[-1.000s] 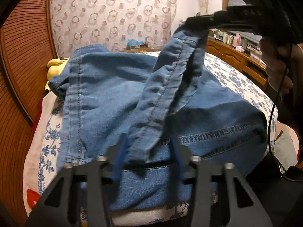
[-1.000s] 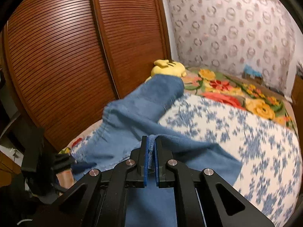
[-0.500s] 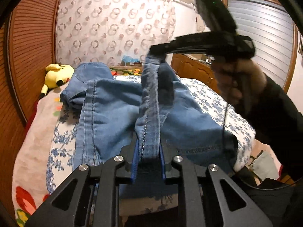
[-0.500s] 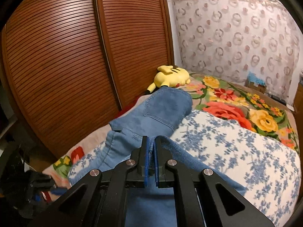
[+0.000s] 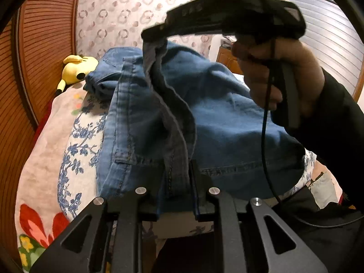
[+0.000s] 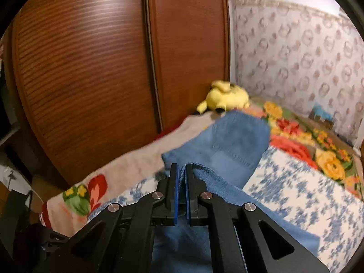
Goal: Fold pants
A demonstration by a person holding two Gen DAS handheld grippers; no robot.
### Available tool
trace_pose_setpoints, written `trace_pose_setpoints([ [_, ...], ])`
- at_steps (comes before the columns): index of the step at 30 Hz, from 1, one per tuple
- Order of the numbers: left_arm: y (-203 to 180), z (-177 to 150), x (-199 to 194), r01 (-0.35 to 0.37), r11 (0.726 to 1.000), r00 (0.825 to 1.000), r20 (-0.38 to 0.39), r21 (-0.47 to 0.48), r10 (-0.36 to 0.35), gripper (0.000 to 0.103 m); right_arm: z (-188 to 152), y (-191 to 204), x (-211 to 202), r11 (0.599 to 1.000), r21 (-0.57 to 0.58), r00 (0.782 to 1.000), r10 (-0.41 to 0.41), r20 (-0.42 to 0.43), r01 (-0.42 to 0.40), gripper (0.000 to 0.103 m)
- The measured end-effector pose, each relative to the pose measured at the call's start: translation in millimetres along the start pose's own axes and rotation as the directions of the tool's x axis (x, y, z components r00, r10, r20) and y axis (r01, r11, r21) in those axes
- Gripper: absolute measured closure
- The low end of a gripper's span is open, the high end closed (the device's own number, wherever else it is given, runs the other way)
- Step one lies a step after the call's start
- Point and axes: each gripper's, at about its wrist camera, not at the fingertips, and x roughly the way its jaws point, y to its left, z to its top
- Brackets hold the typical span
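Observation:
Blue denim pants [image 5: 223, 122] lie across the bed. My left gripper [image 5: 177, 177] is shut on a hem strip of the pants near the bed's near edge. My right gripper [image 6: 180, 170] is shut on another part of the same denim edge; it shows in the left wrist view [image 5: 154, 34] held high above the pants, with the strip hanging between the two grippers. In the right wrist view the pants [image 6: 232, 145] stretch toward the wardrobe side.
The bed has a blue floral sheet [image 5: 75, 159] and a bright flowered blanket [image 6: 295, 136]. A yellow plush toy [image 6: 227, 96] lies by the brown slatted wardrobe doors [image 6: 91, 68]. A patterned curtain [image 5: 127, 13] hangs behind. A wooden dresser [image 5: 225, 56] stands right.
My left gripper closed on the denim strip. My right gripper lifted higher and moved nearer, pulling the strip up; the far pant part settled flatter on the bed.

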Motion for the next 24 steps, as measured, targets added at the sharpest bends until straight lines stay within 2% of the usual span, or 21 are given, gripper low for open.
trace_pose_setpoints([
  [3,1.8,-0.1,1.8,0.004,1.0,1.0,-0.009,-0.005,-0.004,0.082,-2.6,-10.2,6.6,0.999,0.032,1.0,0.002,-0.016,-0.001,0.098],
  [5,1.7,1.3,2.7,-0.004,1.0,1.0,-0.014,-0.004,0.004,0.076,-1.4,-15.9,6.2,0.999,0.047,0.999,0.012,-0.029,-0.011,0.087],
  [7,2.7,2.5,3.5,-0.009,1.0,1.0,-0.016,-0.01,0.008,0.068,0.5,-20.9,0.0,0.999,0.044,1.0,0.008,-0.022,-0.007,0.062],
  [9,3.8,4.0,2.2,-0.009,1.0,1.0,-0.006,-0.019,0.009,0.06,5.2,-21.3,-9.9,0.999,0.044,1.0,-0.005,-0.002,0.005,0.055],
  [11,4.6,6.4,-0.4,-0.017,1.0,1.0,0.01,-0.023,0.018,0.054,5.1,-28.2,-25.4,0.998,0.056,1.0,-0.027,0.014,0.026,0.054],
  [17,11.4,11.4,-1.2,-0.074,0.997,0.997,0.03,-0.036,0.076,0.054,-17.0,-57.9,-84.0,0.989,0.087,0.992,-0.119,0.032,0.116,0.054],
  [20,19.5,13.2,4.2,-0.108,0.993,0.994,0.019,-0.047,0.109,0.054,-36.8,-79.5,-98.8,0.979,0.098,0.983,-0.182,0.003,0.181,0.053],
  [24,30.2,12.2,9.2,-0.141,0.987,0.99,0.009,-0.075,0.142,0.054,-65.3,-111.5,-97.7,0.959,0.169,0.974,-0.218,-0.064,0.226,0.052],
])
